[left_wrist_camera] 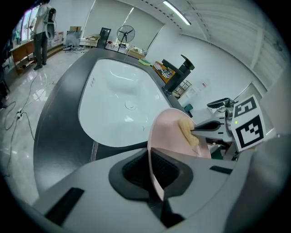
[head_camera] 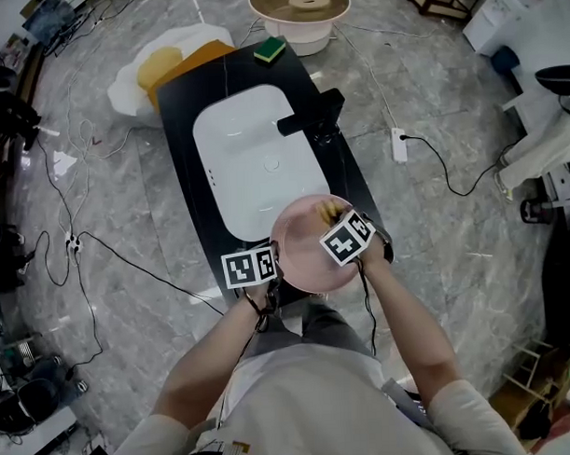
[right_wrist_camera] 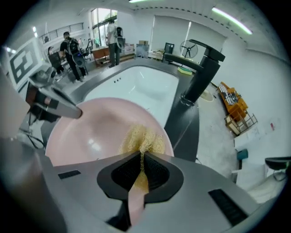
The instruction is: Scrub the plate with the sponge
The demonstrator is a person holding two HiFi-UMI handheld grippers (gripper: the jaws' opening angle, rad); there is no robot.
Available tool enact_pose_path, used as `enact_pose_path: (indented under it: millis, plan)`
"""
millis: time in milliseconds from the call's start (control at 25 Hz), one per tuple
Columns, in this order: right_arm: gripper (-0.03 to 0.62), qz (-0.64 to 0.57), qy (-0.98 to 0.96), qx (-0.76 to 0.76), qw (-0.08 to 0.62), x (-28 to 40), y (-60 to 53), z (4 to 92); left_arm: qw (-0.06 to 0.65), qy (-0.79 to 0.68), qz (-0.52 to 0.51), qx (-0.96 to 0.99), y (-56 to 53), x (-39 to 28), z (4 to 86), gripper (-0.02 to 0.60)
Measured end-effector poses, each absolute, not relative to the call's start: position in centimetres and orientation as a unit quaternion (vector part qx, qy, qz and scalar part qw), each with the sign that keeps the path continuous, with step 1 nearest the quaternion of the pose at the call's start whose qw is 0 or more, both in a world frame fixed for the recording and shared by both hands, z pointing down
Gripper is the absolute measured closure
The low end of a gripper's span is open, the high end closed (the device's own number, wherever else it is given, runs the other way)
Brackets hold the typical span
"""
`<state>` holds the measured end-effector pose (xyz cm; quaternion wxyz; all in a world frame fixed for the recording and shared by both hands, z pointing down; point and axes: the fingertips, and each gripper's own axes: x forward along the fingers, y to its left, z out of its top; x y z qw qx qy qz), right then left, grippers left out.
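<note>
A pink plate (head_camera: 305, 258) is held up over the near end of the white sink (head_camera: 250, 153). My left gripper (head_camera: 273, 266) is shut on the plate's left rim; in the left gripper view the plate (left_wrist_camera: 169, 134) runs edge-on between the jaws of the left gripper (left_wrist_camera: 154, 172). My right gripper (head_camera: 337, 216) is shut on a yellow fibrous sponge (head_camera: 332, 210) that lies against the plate's right rim. The right gripper view shows the sponge (right_wrist_camera: 143, 140) pinched in the right gripper (right_wrist_camera: 140, 169), resting on the plate (right_wrist_camera: 97, 129). The sponge (left_wrist_camera: 188, 132) touches the plate's inner face.
A black faucet (head_camera: 311, 118) stands on the black counter (head_camera: 185, 179) right of the sink. A green and yellow sponge (head_camera: 269, 50) lies at the counter's far end. Cables cross the marble floor (head_camera: 118, 265). A round white tub (head_camera: 299, 16) stands beyond. People stand far off (right_wrist_camera: 72, 50).
</note>
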<state>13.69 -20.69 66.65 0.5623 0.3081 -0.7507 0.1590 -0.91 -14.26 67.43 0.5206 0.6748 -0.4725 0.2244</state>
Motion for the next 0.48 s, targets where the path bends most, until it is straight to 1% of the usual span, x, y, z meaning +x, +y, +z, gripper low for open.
enact_pose_path:
  millis: [120,280,360,480]
  plan:
    - [0.549,0.121,-0.735,0.284,0.604,16.2,-19.1,66.6,0.519,-0.472,0.225,0.676,-14.5,-1.0,67.2,0.554]
    - [0.549,0.123,-0.733,0.228,0.629,16.9,-14.9,66.5,0.517,-0.473,0.228,0.676,-14.7,-1.0,67.3,0.554]
    - [0.549,0.132,-0.739,0.200,0.630,16.1,-12.3,66.6,0.516,-0.475,0.227,0.676,-14.7,-1.1,67.4,0.554]
    - [0.549,0.162,-0.761,0.172,0.605,13.6,-8.5,66.5,0.517,-0.473,0.227,0.677,-14.8,-1.0,67.4,0.554]
